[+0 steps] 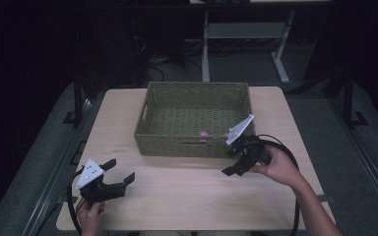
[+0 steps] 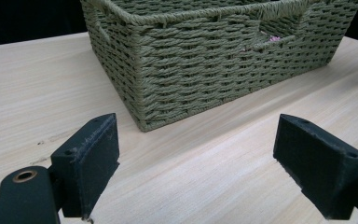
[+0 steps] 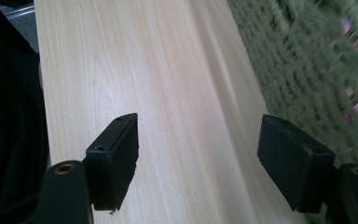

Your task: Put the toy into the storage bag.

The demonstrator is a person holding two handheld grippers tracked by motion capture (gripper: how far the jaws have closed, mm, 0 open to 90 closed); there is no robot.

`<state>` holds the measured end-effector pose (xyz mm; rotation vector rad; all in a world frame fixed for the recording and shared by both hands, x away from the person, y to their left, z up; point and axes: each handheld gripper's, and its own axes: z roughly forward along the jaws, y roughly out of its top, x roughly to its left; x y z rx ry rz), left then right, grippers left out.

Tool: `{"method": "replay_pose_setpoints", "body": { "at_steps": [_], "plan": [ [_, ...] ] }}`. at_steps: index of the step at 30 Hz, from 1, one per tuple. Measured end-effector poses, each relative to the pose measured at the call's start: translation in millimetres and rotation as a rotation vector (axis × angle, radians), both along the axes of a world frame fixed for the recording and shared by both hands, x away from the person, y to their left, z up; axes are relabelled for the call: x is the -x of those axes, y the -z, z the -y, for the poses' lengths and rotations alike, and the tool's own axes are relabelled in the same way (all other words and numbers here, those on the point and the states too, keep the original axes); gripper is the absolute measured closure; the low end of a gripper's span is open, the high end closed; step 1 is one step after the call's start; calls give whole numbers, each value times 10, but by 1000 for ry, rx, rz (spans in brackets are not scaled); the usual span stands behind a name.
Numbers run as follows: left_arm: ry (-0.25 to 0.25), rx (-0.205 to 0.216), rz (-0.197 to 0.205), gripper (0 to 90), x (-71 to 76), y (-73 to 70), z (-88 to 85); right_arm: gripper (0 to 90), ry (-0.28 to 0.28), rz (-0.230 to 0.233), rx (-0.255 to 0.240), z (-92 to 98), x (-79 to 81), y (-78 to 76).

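A green woven basket stands at the middle of the light wooden table. A small pink thing lies inside it near the front wall, and shows through the handle hole as the pink thing. My left gripper is held at the table's front left, open and empty, its jaws pointing toward the basket. My right gripper is just outside the basket's front right corner, open and empty. In the right gripper view the basket is blurred at the right.
The table's edges drop to a grey floor. A white desk frame stands behind the table in the dark. Cables trail from both grippers along the front of the table.
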<state>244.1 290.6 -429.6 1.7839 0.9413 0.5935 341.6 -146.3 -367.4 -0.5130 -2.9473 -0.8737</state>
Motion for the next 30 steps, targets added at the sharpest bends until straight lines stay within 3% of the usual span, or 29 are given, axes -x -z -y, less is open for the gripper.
{"method": "replay_pose_setpoints", "body": {
  "at_steps": [18, 30],
  "plan": [
    [1, -6, 2, 139, 2, 2, 9, 283, 64, -28, -16, 240, 172, 274],
    [4, -9, 2, 139, -2, 6, 30, 282, 118, -8, -14, 388, 376, 492]
  ]
}}
